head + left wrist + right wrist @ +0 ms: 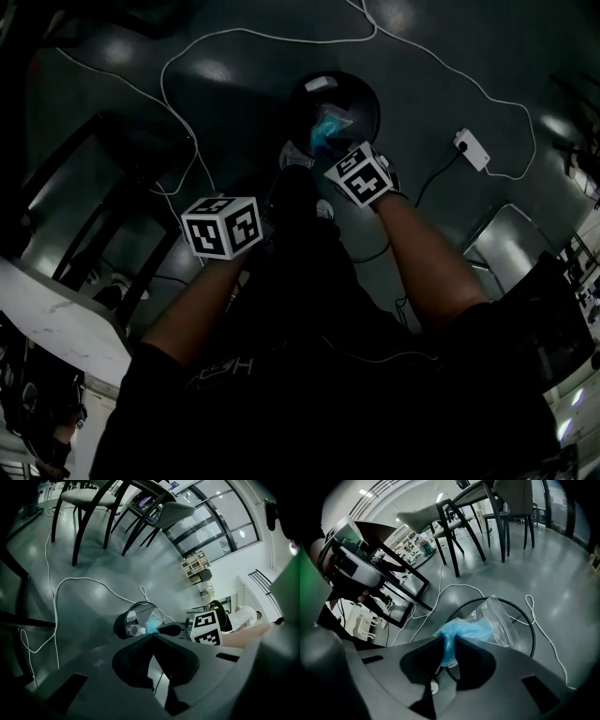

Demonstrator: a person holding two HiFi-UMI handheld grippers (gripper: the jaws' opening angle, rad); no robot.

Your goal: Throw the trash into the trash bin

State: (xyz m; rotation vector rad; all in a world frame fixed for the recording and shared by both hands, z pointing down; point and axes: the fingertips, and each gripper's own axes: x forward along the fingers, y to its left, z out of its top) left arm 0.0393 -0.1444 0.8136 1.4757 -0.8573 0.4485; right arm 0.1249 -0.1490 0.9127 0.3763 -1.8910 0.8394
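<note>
Over the mouth of the trash bin (pixel 526 638), the right hand-held gripper (pixel 449 639) holds the blue trash (pixel 464 631). Its jaws stand narrow and pinch a crumpled tail of the blue material between the pads. A clear plastic bag (pixel 508 620) is attached to the blue material and hangs out beyond the jaw tips, above the bin's opening. In the head view this bundle lies within the outline of the bin's rim. Whether it touches the rim cannot be told.

The bin is round, black and made of wire mesh, and it stands upright on the grey floor (pixel 234 103). The left gripper view shows a few pale items already lying inside it; they are too small to identify.

The left hand-held gripper (pixel 151 635) is beside the right one, on the near side of the bin. Its jaws are closed tip to tip, with nothing between them. It points down towards the bin.

A white cable (pixel 272 37) loops across the floor round the far side of the bin. A white power strip (pixel 472 148) lies to the right, well apart from the bin. Black-legged chairs (pixel 89 498) stand further off. One pale shoe (pixel 295 155) of the person is just beside the bin's near edge. A pale bench (pixel 56 319) shows at the lower left of the head view.
</note>
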